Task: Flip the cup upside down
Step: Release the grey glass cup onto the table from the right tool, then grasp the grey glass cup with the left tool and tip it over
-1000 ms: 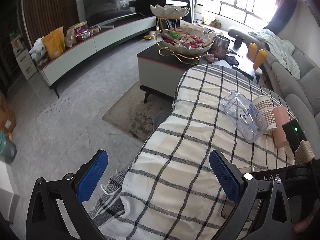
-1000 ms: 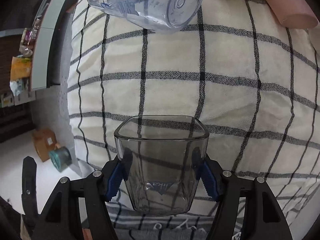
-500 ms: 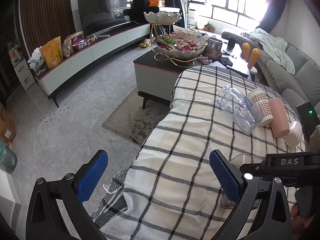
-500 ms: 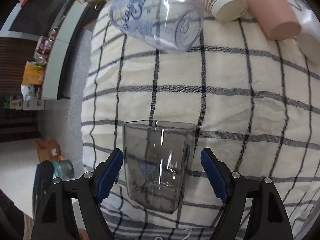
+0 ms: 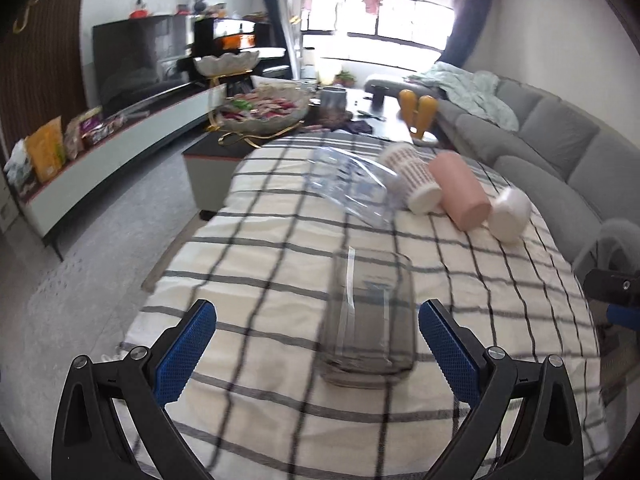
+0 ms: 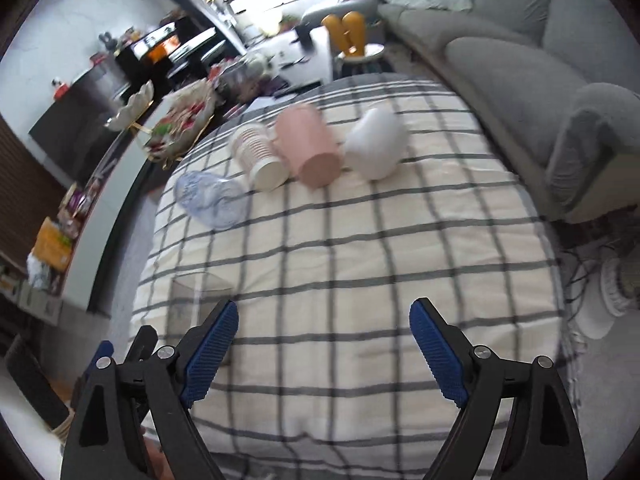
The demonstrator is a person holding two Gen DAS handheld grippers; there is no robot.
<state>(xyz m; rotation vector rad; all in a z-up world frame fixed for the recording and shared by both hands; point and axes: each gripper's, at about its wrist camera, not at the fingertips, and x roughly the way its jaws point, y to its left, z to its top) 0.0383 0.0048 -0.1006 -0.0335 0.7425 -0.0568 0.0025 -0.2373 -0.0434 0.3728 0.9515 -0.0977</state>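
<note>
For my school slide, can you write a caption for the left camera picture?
Open left gripper faces a smoky square cup standing on the checked cloth, four cups lying behind.

A home living room: a grey sectional sofa (image 5: 560, 136) with a rumpled blanket (image 5: 472, 92), a dark television (image 5: 124, 64) on a long low media cabinet (image 5: 120, 140) holding snack bags, a coffee table carrying a tiered snack bowl (image 5: 264, 110), and a bright window (image 5: 384, 36) behind
</note>
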